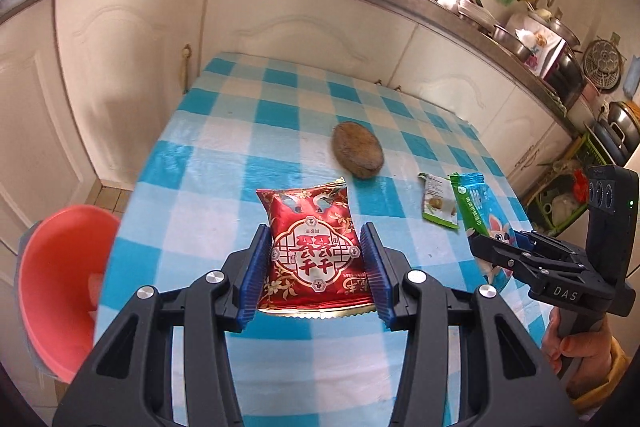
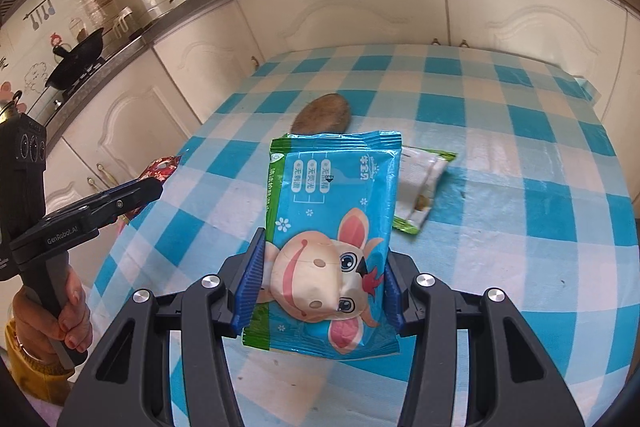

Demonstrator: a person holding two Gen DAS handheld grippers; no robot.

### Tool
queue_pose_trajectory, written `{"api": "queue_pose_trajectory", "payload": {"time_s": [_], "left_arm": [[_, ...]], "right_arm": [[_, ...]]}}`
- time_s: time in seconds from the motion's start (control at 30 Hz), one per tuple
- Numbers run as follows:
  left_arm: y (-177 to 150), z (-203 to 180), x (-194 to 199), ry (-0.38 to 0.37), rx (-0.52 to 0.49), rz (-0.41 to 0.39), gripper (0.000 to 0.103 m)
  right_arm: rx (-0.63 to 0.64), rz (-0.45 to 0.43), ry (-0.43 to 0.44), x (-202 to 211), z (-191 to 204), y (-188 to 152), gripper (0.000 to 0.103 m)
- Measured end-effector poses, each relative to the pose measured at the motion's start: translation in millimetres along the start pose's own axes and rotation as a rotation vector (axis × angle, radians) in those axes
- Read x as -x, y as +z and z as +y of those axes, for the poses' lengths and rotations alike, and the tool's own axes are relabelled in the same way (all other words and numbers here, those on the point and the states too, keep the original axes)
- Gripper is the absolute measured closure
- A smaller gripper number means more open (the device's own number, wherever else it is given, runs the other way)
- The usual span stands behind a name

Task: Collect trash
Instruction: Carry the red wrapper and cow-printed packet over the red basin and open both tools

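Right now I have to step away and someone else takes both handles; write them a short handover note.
Left claw: shut on the red snack packet, lifted off the table.
Right claw: shut on the blue wet-wipe pack, also lifted.
Still lying on the checked tablecloth: the small green-and-white wrapper and the brown round husk.
Red bin stands beside the table, at the left claw's side.
Done: two pieces picked up. Left: drop both, then fetch the wrapper and the husk.
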State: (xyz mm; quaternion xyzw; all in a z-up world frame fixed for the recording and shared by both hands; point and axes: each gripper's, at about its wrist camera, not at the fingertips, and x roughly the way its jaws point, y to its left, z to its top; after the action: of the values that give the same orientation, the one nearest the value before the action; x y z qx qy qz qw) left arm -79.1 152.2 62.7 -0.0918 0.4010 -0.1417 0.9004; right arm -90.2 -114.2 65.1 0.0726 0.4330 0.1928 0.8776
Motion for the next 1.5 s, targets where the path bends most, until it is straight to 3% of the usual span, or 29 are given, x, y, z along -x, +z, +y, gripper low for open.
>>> {"api": "queue_pose_trajectory", "payload": {"time_s": [0.23,0.83,1.17,1.5], "left_arm": [[-11.2,42.6,25.7,0.052,0.079,-0.023,0.056],[-47.8,181.1,80.8,0.281,0.355,-0.081,0.055],[-63.4,212.1,71.0,0.297,0.427,-0.060,0.055],[-72.6,227.7,60.0,0.291,0.456,-0.037,0.055]], "right_arm": [[0.064,0.029,0.053,-11.3,37.5,5.1,0.052],[0.247,0.167,0.277,-72.4,165.1,20.2,0.052],[0.367,0.230,0.343,-110.3,239.2,30.1,0.052],[0.411,0.282,0.367,-147.5,274.0,33.8,0.052]]}}
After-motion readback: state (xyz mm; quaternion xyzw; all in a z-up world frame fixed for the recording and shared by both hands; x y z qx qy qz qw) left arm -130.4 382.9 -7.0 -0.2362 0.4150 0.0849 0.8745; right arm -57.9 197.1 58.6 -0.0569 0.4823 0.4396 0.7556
